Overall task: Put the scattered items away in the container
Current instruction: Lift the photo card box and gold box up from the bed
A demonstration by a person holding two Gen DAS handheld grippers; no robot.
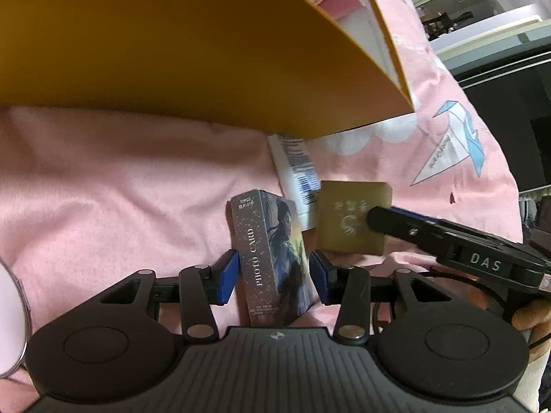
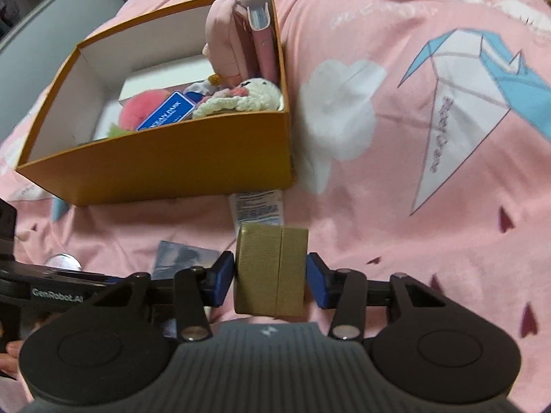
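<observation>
While plush toys and a pink case already fill the far end of the orange box (image 2: 151, 168) on the pink bed (image 2: 413, 206), two items wait near its front wall: the left claw (image 1: 273, 275) brackets a photo card pack (image 1: 272, 258), the right claw (image 2: 270, 282) a gold box (image 2: 270, 272), pads barely touching either; a white tube (image 2: 258, 210) lies untouched.
</observation>
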